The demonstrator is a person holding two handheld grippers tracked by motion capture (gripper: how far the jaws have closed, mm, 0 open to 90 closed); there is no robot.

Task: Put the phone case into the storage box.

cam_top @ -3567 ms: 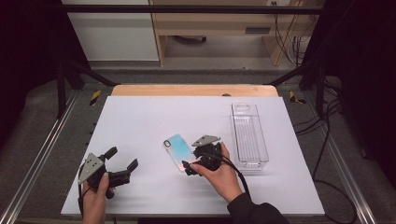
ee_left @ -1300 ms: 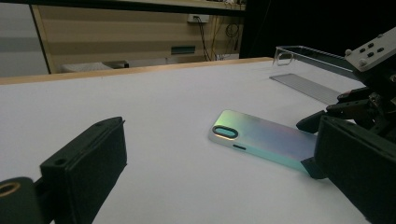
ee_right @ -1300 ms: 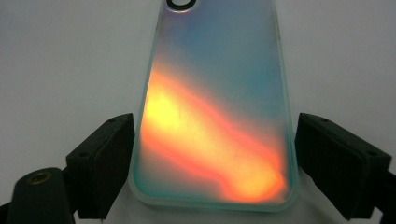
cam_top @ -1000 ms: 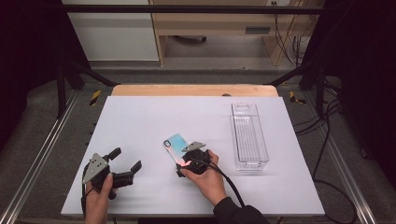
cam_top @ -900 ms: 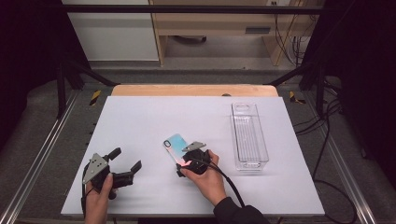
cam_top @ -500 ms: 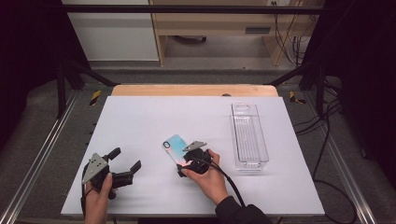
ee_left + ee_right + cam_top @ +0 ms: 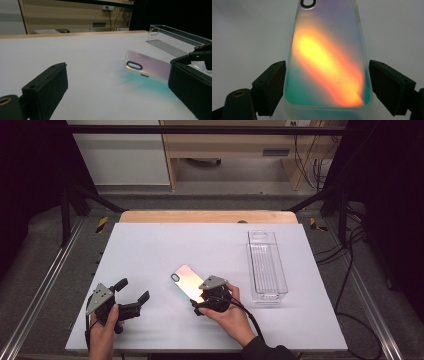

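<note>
Near the front edge of the white table (image 7: 150, 245), at about six o'clock, my right gripper (image 7: 206, 299) has its jaws either side of the near end of the phone case (image 7: 188, 282). Through the right gripper view the shimmering case (image 7: 328, 60) sits between the two pads; the left pad is at its edge, the right pad looks just clear, so I cannot tell if it is clamped yet. From the left gripper view its far end seems tilted up off the table. I judge the short end is taken because the jaws span its width. My left gripper (image 7: 131, 296) rests at eight o'clock, jaws wide and empty, well apart. A clear tray (image 7: 266, 265) lies at three o'clock, probably the destination.
</note>
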